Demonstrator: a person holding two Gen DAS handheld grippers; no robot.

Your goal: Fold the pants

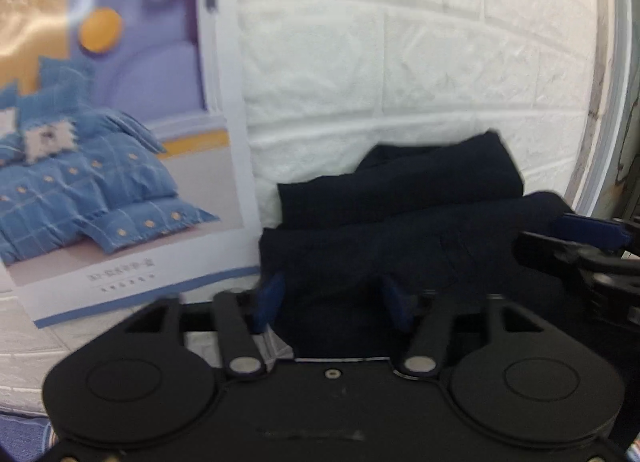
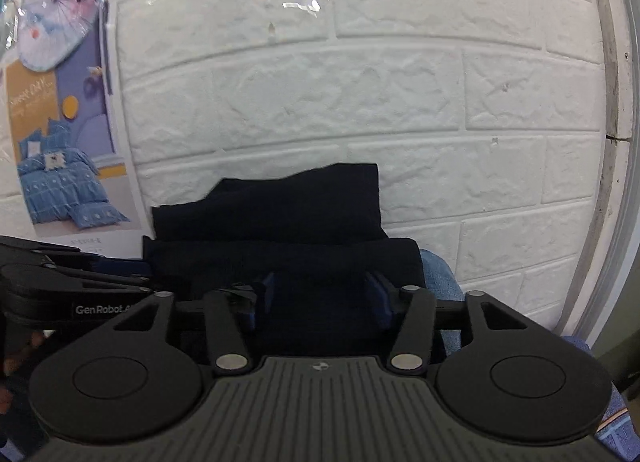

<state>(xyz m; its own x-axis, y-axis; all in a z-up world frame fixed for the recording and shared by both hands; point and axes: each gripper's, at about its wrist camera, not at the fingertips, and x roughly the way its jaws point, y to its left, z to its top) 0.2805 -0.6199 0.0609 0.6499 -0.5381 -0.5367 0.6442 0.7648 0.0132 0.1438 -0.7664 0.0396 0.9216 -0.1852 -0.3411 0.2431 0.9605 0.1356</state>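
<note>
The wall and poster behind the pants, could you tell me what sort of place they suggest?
Probably a bedroom or a home-style staging corner: white brick-pattern wall panel, bedding poster, and folded dark pants stacked against the wall.

The left gripper is matte black, with two round discs near the camera, one on each side, each ringed by a shallow circular groove. Two black link arms run forward from silver rivets to blue finger pads. A small silver screw sits at the centre of its smooth, flat body. The right gripper has the same discs, links, rivets and blue pads, but its body is grey and ribbed lengthwise, with a small round emblem. In the right wrist view, white "GenRobot" lettering marks the left gripper's side.
</note>
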